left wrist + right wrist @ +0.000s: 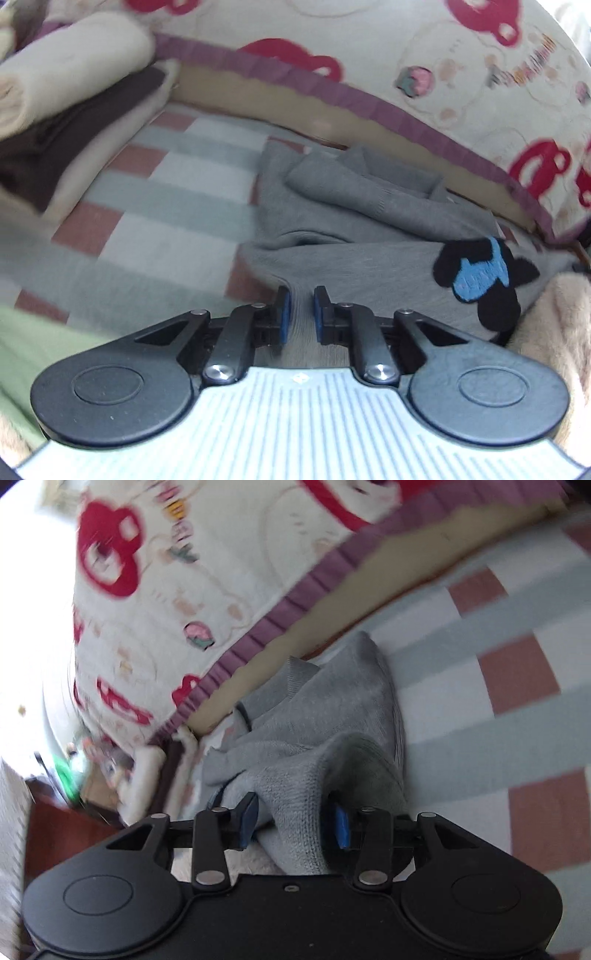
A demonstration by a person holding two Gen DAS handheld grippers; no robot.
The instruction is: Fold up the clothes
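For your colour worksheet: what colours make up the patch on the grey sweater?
Black and blue patch, clearest in the left wrist view.

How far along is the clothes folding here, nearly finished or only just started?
Partly done, it seems. A stack of folded clothes already sits at the back of the checked blanket. In hand: the grey sweater, gripped by both the left gripper and the right gripper. It is still rumpled, one sleeve lying across it, so its folds remain to be made.

Checked bedspread in grey, white and red, cartoon-print quilt with purple trim, stacked cream and brown blankets
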